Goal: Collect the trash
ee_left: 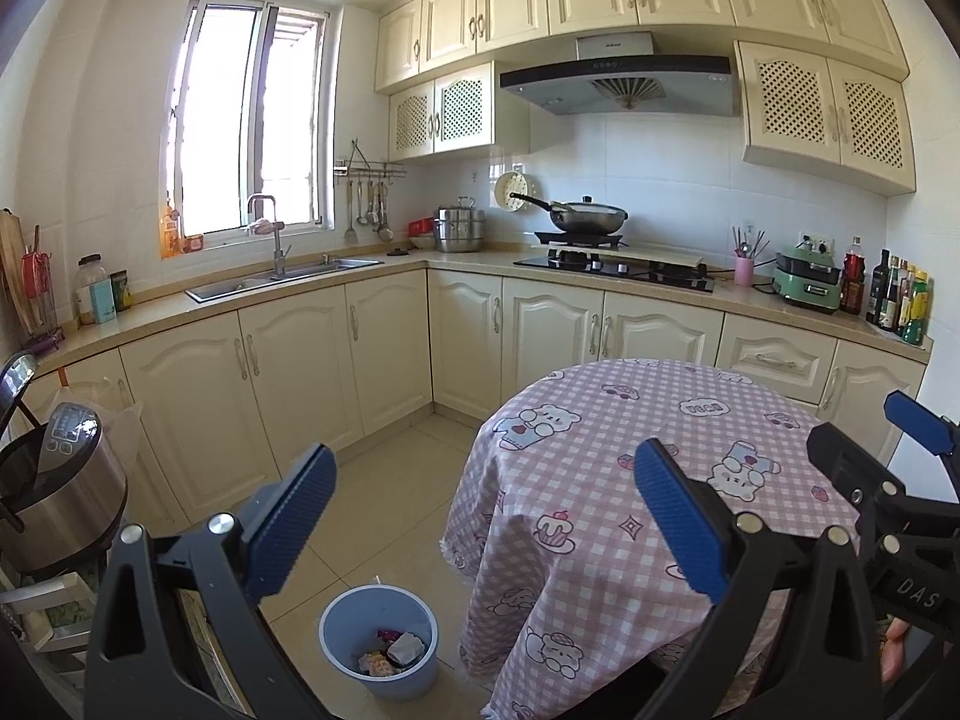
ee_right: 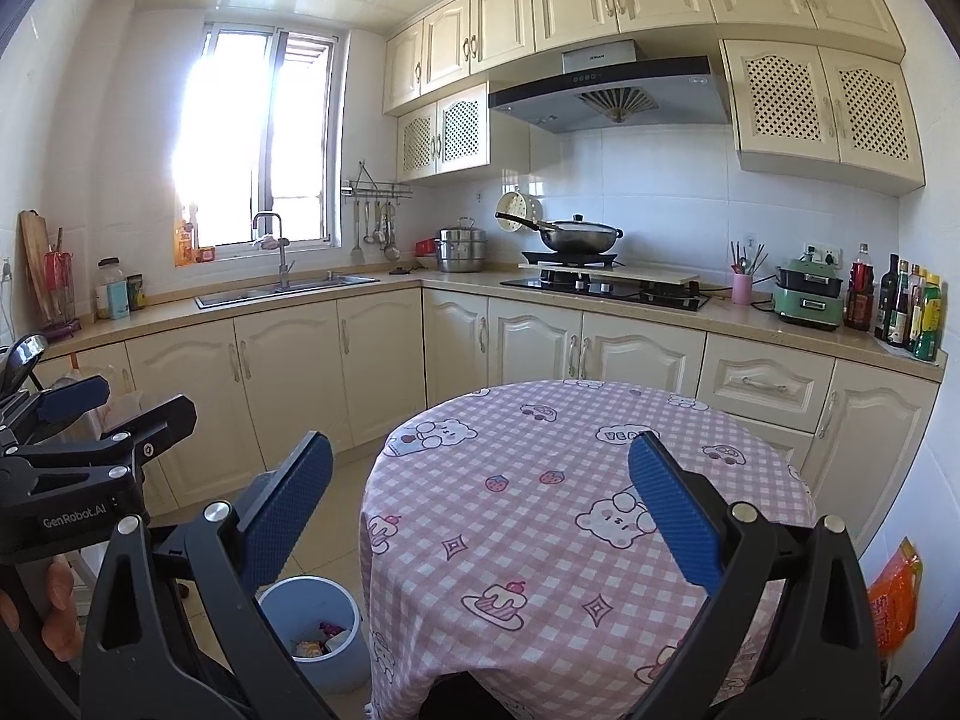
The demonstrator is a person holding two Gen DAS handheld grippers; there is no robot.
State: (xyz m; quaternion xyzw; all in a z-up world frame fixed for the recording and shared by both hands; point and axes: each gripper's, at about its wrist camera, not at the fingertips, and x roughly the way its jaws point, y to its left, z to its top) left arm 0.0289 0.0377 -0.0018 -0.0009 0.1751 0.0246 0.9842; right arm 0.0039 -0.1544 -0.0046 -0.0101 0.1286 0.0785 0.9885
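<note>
- Left gripper (ee_left: 486, 516): jaws spread wide, nothing between the 2 blue pads; held above the floor, at the near left edge of the round desk.
- Right gripper (ee_right: 480, 510): jaws likewise wide and empty, raised over the near part of the desk.
- Each gripper shows in the other's view: right one at the far right edge of the left wrist view, left one at the far left edge of the right wrist view. A few of the person's fingers (ee_right: 57, 618) wrap the left handle.
- Desk (ee_right: 540, 480): round, draped in a pink-and-white checked cloth printed with bears, cakes and strawberries. Top looks bare.
- Bin (ee_left: 379, 639): light blue, upright on the tiled floor just beside the desk's left side, partly behind the hanging cloth in the right wrist view.
- Trash (ee_left: 393, 654): crumpled wrappers and paper lying in the bottom of the bin; exact items too small to tell.
- Background: cream cabinets, sink (ee_left: 282, 282) under the window, wok (ee_left: 585, 216) on the hob, bottles (ee_left: 900, 300) at the right end of the counter.
- Rice cooker (ee_left: 60, 492) with lid up at far left.
</note>
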